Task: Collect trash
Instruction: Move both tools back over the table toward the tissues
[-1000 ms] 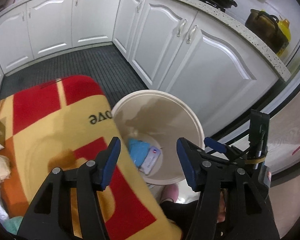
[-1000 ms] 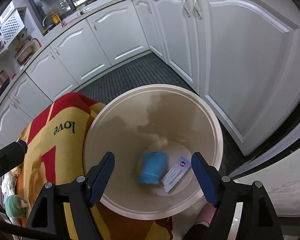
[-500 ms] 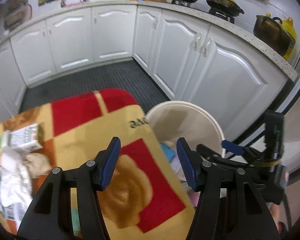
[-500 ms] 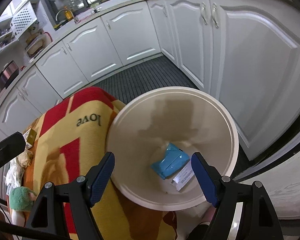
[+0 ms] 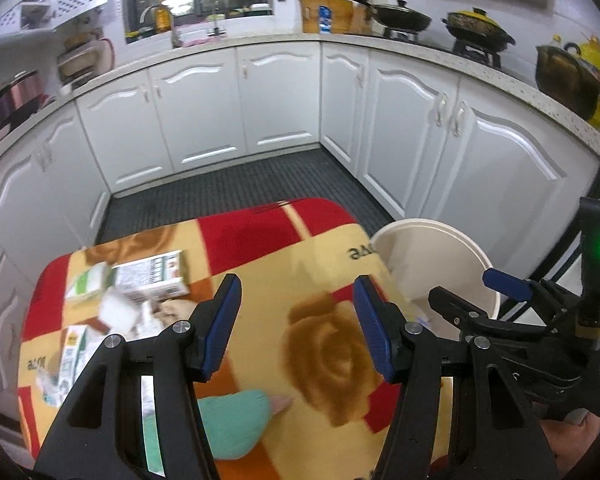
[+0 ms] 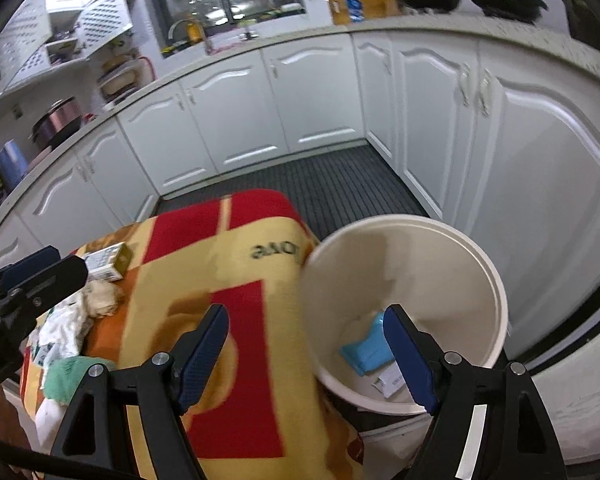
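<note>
White kitchen, blanket-covered table (image 5: 260,264). Both grippers, left (image 5: 296,322) and right (image 6: 306,354), gaping, empty. Trash on table's left: cartons (image 5: 148,278), crumpled tissue (image 6: 100,298). Light, crushable; best pinched across narrow sides. Bin (image 6: 496,288) alongside.

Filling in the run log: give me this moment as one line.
left tool: open, empty | right tool: open, empty | bin: blue packet, card inside | table: cartons, tissues remain
</note>
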Motion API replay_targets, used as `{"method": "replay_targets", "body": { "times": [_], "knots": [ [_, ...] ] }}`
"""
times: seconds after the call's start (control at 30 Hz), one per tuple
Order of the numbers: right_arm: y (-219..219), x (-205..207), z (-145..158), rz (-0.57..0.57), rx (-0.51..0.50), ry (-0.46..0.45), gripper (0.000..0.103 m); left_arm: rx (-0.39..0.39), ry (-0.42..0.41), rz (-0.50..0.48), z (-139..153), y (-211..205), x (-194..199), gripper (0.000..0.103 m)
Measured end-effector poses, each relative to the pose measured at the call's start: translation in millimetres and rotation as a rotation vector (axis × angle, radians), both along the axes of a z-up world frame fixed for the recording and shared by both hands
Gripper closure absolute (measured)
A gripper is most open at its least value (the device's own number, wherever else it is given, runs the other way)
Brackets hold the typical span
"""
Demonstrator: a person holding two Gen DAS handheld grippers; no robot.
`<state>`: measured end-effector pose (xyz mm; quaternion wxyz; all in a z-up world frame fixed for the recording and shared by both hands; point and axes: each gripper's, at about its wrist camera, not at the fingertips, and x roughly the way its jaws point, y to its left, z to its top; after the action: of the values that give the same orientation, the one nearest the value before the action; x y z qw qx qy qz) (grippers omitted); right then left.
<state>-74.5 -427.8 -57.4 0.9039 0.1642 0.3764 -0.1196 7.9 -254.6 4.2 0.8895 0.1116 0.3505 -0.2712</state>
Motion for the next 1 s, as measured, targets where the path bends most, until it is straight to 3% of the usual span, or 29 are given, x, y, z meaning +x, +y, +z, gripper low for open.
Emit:
{"method": "replay_targets", "body": {
  "times": [0.4, 0.77, 1.0],
  "knots": [
    [66, 26, 9, 0.130, -0.020, -0.009, 0.024, -0.033, 0.011, 0.156, 1, 92, 13, 0.046],
    [135, 54, 4, 0.318, 0.003, 0.021, 0.021, -0.052, 0.103, 0.301, -17, 202, 34, 0.046],
    [163, 68, -7, 0.405, 0.048, 0.056, 0.021, -0.087, 0.204, 0.415, -43, 274, 52, 0.046]
  ]
}}
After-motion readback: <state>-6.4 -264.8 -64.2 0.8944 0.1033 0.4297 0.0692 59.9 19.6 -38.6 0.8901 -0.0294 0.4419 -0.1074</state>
